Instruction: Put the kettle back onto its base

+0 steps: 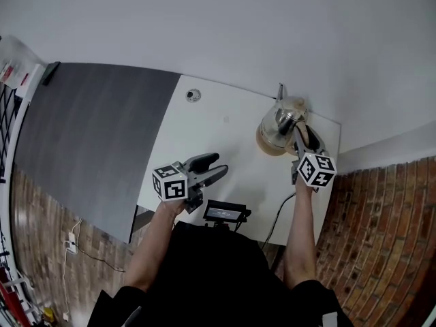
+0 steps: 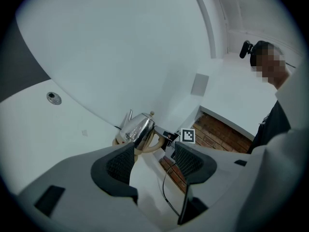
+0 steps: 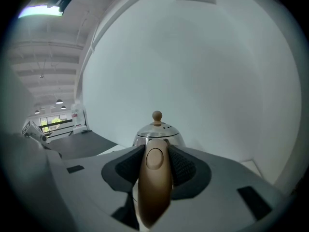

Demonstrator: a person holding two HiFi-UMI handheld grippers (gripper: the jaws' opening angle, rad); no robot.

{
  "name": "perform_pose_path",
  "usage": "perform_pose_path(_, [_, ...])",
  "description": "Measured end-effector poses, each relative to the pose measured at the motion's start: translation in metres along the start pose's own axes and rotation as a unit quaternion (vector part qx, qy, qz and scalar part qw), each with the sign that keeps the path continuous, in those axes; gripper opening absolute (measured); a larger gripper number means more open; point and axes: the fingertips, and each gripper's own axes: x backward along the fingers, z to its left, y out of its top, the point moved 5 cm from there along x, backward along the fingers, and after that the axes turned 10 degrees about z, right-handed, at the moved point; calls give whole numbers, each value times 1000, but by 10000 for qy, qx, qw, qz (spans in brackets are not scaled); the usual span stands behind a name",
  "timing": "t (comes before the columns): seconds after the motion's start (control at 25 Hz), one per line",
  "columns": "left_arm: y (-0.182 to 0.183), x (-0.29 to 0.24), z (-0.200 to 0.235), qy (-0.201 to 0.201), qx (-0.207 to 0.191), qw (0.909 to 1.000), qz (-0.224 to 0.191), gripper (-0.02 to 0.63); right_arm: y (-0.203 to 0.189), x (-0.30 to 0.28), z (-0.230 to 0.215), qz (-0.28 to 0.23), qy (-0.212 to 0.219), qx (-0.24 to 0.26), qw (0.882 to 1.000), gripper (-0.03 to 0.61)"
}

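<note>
— Tan plastic: the handle (image 3: pixel 153 197) is clamped between the fingers (image 3: pixel 126 169) of the right gripper (image 3: pixel 154 168), with the steel kettle (image 1: pixel 285 118) just beyond them.

— Seated?

— Probably still tilted over the base (image 1: pixel 267 144) below the fingers. Lower it level, then release. The left gripper (image 2: pixel 154 161) has its fingers spread and empty above the desk (image 1: pixel 204 128).

Kettle (image 1: pixel 285 120) body polished mirror-glossy metal; handle (image 3: pixel 153 187) smooth satin tan plastic. Desk (image 1: pixel 218 131) under kettle smooth matt white. Right gripper (image 3: pixel 154 166) jaws: black ribbed pads (image 3: pixel 124 169), matt grey shell. Brick wall (image 1: pixel 381 230) right of kettle, rough.
</note>
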Motion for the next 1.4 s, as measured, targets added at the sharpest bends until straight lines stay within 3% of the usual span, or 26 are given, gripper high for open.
perform_pose_path(0.56, [-3, 1, 3, 17, 39, 10000, 32, 282, -13, 12, -1, -12, -31, -82, 10000, 155])
perform_pose_path(1.4, [-5, -1, 4, -41, 88, 9999, 43, 282, -41, 23, 30, 109, -468, -16, 9988, 155])
